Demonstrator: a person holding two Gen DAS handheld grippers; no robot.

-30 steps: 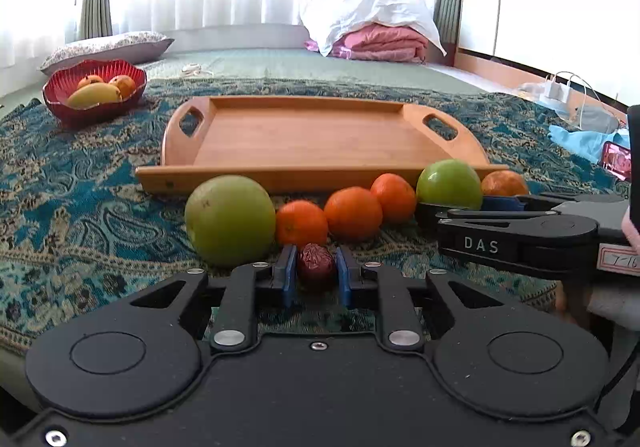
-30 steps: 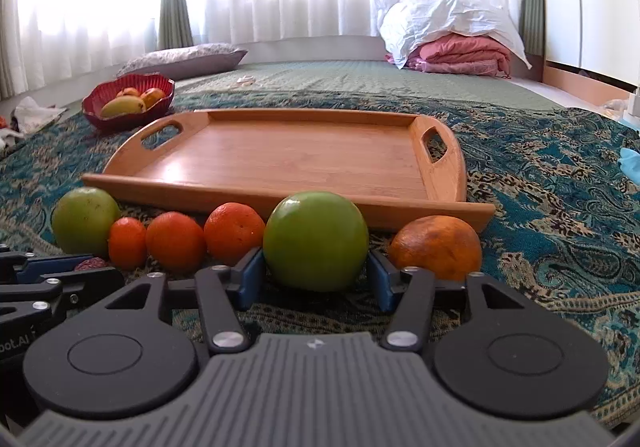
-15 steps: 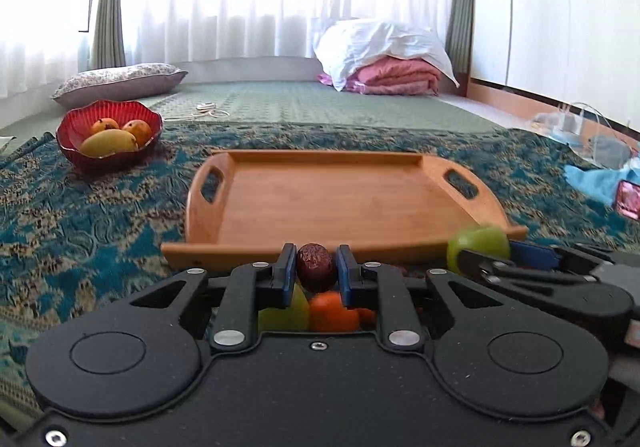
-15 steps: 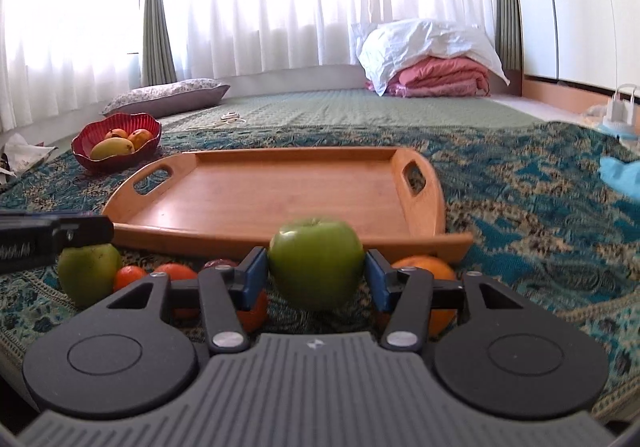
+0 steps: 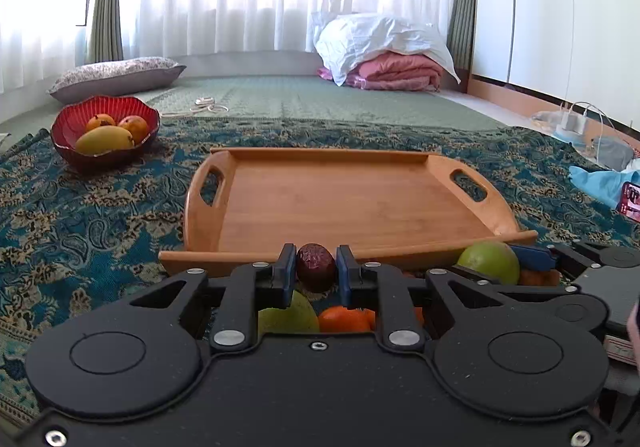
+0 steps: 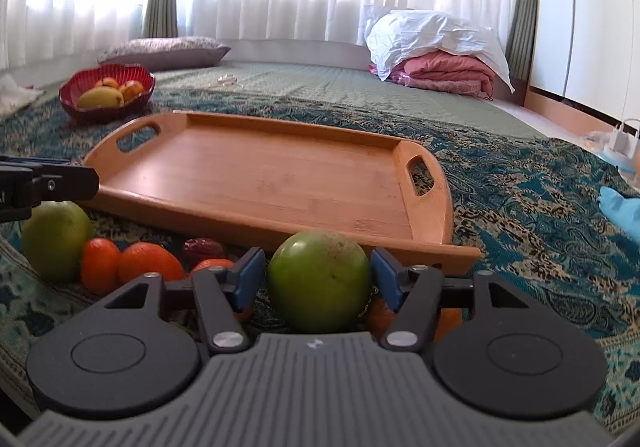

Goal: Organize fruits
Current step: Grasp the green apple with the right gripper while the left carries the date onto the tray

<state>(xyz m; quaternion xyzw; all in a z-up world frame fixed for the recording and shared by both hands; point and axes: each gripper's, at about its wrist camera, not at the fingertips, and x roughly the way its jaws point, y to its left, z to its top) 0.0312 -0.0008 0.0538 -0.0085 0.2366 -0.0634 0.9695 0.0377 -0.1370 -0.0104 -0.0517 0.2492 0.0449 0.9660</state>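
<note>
My left gripper (image 5: 316,271) is shut on a dark red date (image 5: 316,266) and holds it raised just before the near rim of the wooden tray (image 5: 352,203). My right gripper (image 6: 318,281) is shut on a green apple (image 6: 319,281), lifted near the tray's (image 6: 256,175) front right corner; this apple also shows in the left wrist view (image 5: 489,262). On the cloth below lie a large green fruit (image 6: 56,239), several oranges (image 6: 148,263) and another date (image 6: 203,249).
A red bowl (image 5: 105,135) with a mango and other fruit sits at the far left on the patterned blue cloth (image 5: 92,215). A pillow (image 5: 116,77) and folded bedding (image 5: 392,51) lie behind. Blue cloth and chargers lie at the right (image 5: 592,175).
Both grippers have risen and moved toward the tray with their fruit. The fruits on the cloth have dropped lower in both views.
</note>
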